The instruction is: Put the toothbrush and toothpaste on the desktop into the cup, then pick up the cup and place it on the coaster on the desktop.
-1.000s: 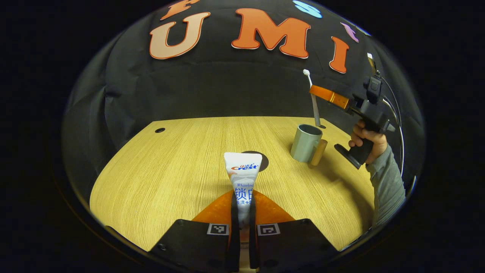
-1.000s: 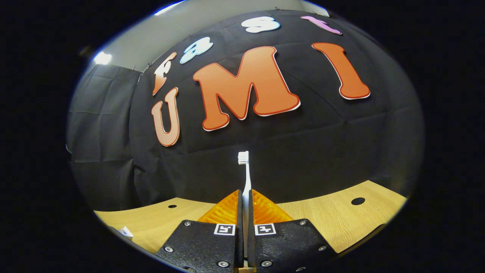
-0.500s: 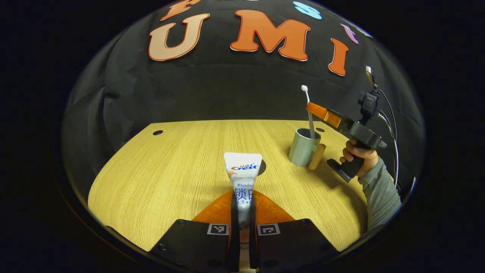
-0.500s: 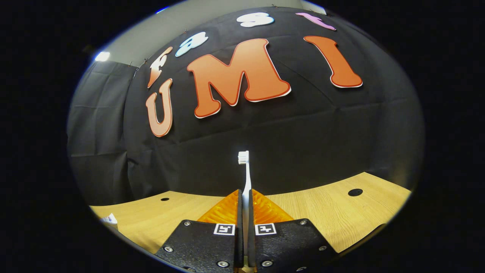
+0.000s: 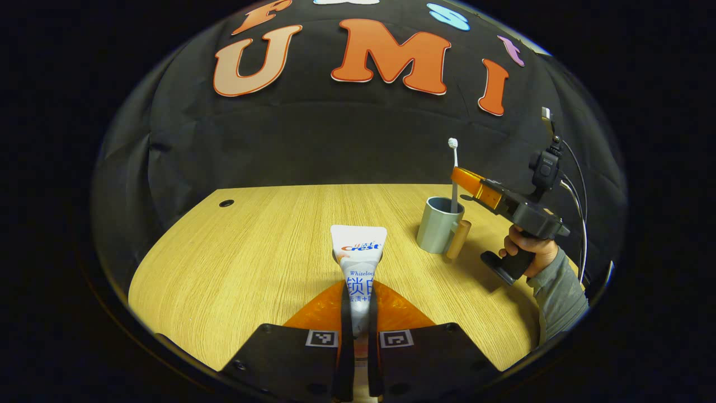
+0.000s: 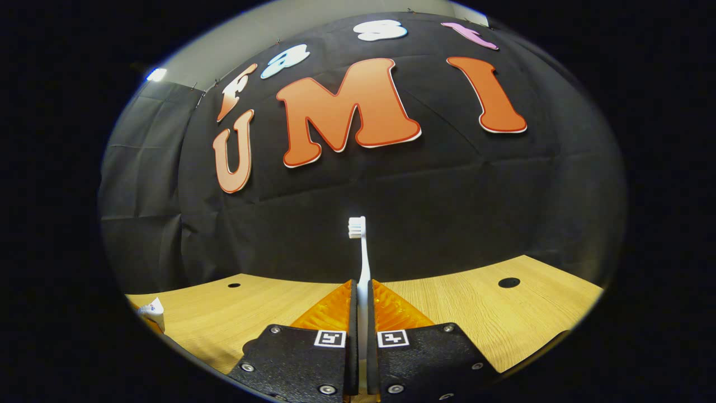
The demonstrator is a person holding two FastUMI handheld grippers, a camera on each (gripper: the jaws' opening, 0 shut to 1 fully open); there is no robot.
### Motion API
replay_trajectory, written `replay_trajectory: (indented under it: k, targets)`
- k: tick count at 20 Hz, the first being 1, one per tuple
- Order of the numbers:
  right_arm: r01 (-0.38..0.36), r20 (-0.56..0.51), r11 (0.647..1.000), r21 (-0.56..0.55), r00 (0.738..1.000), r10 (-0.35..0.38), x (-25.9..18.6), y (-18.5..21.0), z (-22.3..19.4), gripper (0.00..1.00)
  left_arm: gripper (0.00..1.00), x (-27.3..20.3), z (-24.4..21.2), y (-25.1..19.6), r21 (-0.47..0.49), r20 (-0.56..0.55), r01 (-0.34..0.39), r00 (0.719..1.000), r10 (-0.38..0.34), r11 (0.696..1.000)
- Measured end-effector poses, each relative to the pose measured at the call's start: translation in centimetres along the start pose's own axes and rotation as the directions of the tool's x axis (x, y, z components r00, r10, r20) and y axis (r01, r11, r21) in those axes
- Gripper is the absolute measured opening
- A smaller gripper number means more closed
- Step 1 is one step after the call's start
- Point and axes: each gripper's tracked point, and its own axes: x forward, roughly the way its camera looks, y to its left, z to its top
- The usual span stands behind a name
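You are clamping the toothbrush upright in your right gripper, its lower end inside the cup. Your left gripper is gripping the toothpaste; both items and the coaster step remain.

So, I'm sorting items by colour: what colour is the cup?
The cup is grey with a tan, wood-like handle, seen best in the left gripper view.

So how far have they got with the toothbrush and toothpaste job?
Nothing is finished yet. In hand: the right gripper is shut on the toothbrush, whose lower end already dips into the grey cup. The left gripper is shut on the toothpaste, away from the cup. Left: release the brush, drop the toothpaste in, then carry the cup to the coaster.
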Motion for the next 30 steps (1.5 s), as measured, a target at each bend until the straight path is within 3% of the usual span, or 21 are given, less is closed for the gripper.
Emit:
replay_trajectory:
  k: [10,21,29,30]
  targets:
    - [0.057,-0.025,0.998,0.041,0.998,-0.056,-3.1,-1.9,-0.1,0.13,0.13,2.5,3.1,-1.0,0.022,0.118,0.077,0.990,-0.079,0.997]
    - [0.094,-0.093,0.994,0.060,0.992,-0.088,-9.5,-5.0,-1.2,0.51,0.13,5.6,8.7,-5.6,0.029,0.277,0.190,0.942,-0.191,0.981]
    - [0.063,-0.085,0.998,0.028,0.995,-0.060,-14.1,-4.4,-0.2,0.71,0.14,7.5,14.1,-8.3,-0.002,0.453,0.279,0.856,-0.248,0.960]
    - [0.061,-0.081,0.998,0.033,0.995,-0.058,-14.6,-4.1,0.0,0.80,0.13,8.0,14.4,-8.5,-0.009,0.458,0.286,0.853,-0.250,0.958]
